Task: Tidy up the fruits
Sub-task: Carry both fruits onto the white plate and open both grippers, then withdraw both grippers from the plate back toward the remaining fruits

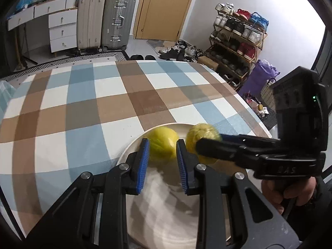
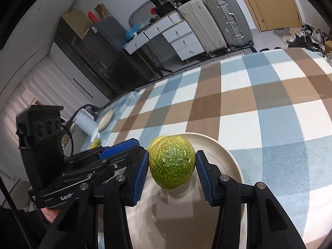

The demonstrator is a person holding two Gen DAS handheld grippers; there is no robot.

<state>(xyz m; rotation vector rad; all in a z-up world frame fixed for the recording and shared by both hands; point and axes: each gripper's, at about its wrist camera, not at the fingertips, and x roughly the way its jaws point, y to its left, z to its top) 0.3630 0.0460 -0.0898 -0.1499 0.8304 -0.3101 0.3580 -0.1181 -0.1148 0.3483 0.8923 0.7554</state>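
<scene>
the right tool (image 2: 172, 166) has its blue pads (image 2: 141, 172) closed against both sides of a wrinkled green-yellow fruit (image 2: 172, 161), holding it over the far part of a round cream plate (image 2: 232, 159). whether the fruit touches the plate cannot be told. the left tool (image 1: 162, 155) hangs over the same plate (image 1: 128, 153), its jaws spread a moderate way with nothing between them; a smoother yellow fruit (image 1: 162, 145) lies on the plate just past its fingertips. in the left wrist view the two fruits sit side by side, the gripped fruit (image 1: 199, 134) to the right. the plate rests on a counter (image 1: 83, 103) covered with a blue, brown and white checked cloth.
</scene>
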